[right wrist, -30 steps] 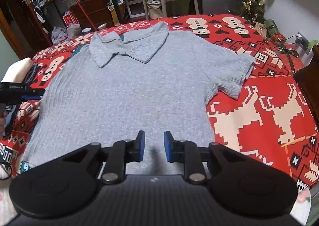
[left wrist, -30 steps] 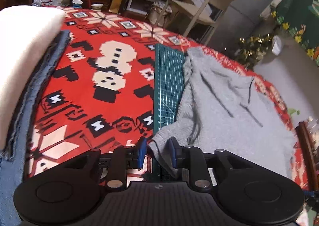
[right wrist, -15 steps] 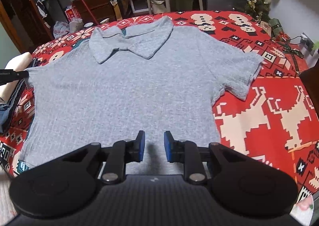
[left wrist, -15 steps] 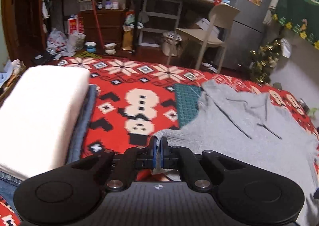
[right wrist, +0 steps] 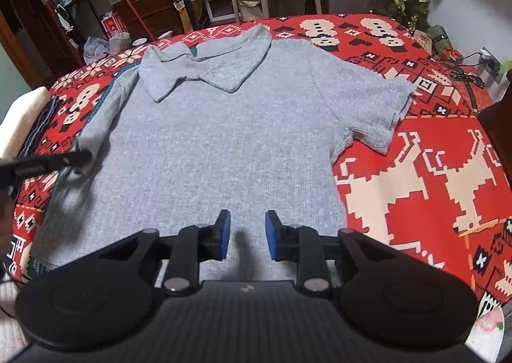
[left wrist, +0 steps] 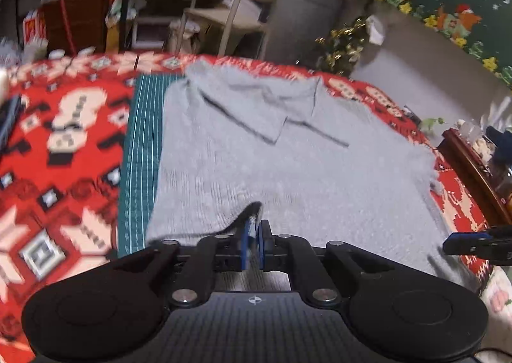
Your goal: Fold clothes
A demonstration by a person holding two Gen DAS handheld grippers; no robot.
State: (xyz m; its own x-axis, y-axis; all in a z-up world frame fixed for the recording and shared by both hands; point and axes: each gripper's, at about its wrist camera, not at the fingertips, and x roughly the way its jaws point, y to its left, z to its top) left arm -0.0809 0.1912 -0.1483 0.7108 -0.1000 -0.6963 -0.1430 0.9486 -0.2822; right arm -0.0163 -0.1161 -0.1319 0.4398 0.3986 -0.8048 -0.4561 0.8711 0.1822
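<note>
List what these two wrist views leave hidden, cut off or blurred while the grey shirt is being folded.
- Shirt hem: both views, hidden behind the gripper bodies.
- Left gripper: the left view shows it pinching a shirt edge; in the right view it is a dark blur at the left edge.
- Right gripper: opening over the shirt; the left view's right edge cuts it off.
- Folded pile: cut off, right view's left edge.

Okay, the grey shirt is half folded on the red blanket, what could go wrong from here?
1. The left tongs pinch only a thin edge of the shirt's sleeve, so it may slip out mid-fold.
2. The right tongs are opening above the hem with no cloth between them, so the shirt could drag across the blanket as the sleeve is pulled.
3. The collar already lies crooked and may crease.
</note>
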